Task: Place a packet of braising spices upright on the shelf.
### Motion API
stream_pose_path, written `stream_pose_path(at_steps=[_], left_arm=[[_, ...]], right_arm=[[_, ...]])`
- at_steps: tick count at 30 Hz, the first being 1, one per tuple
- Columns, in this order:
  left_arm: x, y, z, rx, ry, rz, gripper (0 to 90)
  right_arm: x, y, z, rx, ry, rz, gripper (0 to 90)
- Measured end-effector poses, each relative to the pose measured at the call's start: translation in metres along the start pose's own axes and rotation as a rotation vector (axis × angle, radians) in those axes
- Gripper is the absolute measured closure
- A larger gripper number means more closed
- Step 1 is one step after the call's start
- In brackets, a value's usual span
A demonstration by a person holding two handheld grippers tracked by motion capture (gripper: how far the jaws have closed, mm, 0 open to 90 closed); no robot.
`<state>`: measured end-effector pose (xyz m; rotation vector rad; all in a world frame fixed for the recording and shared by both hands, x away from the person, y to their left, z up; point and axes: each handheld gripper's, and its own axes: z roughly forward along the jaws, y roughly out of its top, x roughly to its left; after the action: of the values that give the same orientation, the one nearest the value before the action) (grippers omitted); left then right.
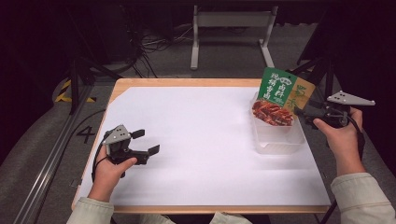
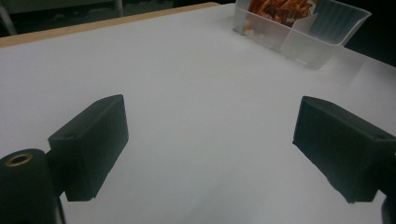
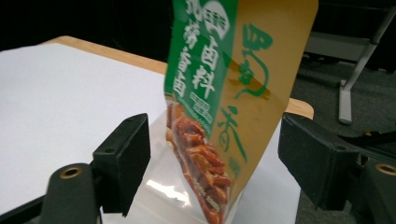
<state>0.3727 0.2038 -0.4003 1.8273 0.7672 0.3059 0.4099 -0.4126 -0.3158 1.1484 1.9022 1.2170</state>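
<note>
R gripper (image 1: 306, 113) is sitting at the table's right edge, just beside the snack packet (image 1: 279, 98), w/ its jaws standing wide apart. In the right gripper view the packet (image 3: 224, 93) is showing between the two black jaws but neither pad is pressing on it, so nothing is being held. No earlier pic to compare.

The packet is green and tan w/ printed characters and a clear window showing reddish-brown pieces. It's standing tilted in the far end of the clear plastic tray (image 1: 279, 140), top leaning up and away toward the table's far right corner. The tray is resting on the white sheet (image 1: 201, 140) near the right side; its near compartment is looking bare. In the left gripper view the tray (image 2: 317, 51) is sitting at the upper right w/ the reddish contents at its far end.

L gripper (image 1: 145, 141) is hovering low over the white sheet at the left side, well apart from tray and packet. Its jaws are spread wide w/ only bare sheet between them. A person's hand is wrapping each gripper body, pale sleeves coming in from the bottom edge
</note>
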Motion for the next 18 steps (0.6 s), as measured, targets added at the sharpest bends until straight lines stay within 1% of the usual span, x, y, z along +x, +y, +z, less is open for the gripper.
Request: stream_pose_path(at_steps=[1, 2, 3, 5, 7, 9, 10, 14, 16, 17, 18], left_arm=[[0.000, 0.000, -0.001, 0.004, 0.001, 0.007, 10.9], [-0.002, 0.000, -0.001, 0.009, -0.001, 0.001, 10.9], [-0.002, 0.000, -0.002, 0.009, 0.001, 0.010, 10.9], [-0.003, -0.001, -0.003, 0.009, 0.002, 0.011, 10.8], [-0.003, -0.002, -0.004, 0.007, 0.005, 0.009, 10.7], [-0.004, -0.003, -0.006, 0.007, 0.003, 0.011, 10.6], [-0.005, -0.004, -0.006, 0.003, 0.000, 0.002, 10.6], [-0.007, -0.004, -0.008, 0.007, -0.006, 0.016, 10.4], [-0.009, -0.004, -0.009, 0.004, -0.012, 0.010, 10.4], [-0.009, -0.004, -0.009, 0.004, -0.012, 0.010, 10.4], [-0.009, -0.004, -0.010, 0.004, -0.011, 0.013, 10.4]], right_arm=[[0.002, 0.000, -0.003, -0.005, 0.004, 0.000, 24.7], [0.004, 0.001, -0.005, -0.011, 0.006, -0.002, 24.7], [0.010, 0.002, -0.011, -0.014, 0.005, -0.015, 24.5], [0.016, 0.003, -0.016, -0.023, 0.008, -0.027, 23.4], [0.026, 0.003, -0.022, -0.034, 0.033, -0.028, 21.1], [0.035, 0.003, -0.025, -0.029, 0.055, -0.039, 19.6], [0.040, 0.002, -0.026, -0.032, 0.065, -0.046, 19.3], [0.056, 0.002, -0.030, -0.046, 0.112, -0.070, 17.7], [0.063, 0.001, -0.032, -0.052, 0.138, -0.070, 17.4], [0.063, 0.001, -0.032, -0.052, 0.138, -0.070, 17.4], [0.066, 0.001, -0.032, -0.054, 0.149, -0.072, 16.7]])
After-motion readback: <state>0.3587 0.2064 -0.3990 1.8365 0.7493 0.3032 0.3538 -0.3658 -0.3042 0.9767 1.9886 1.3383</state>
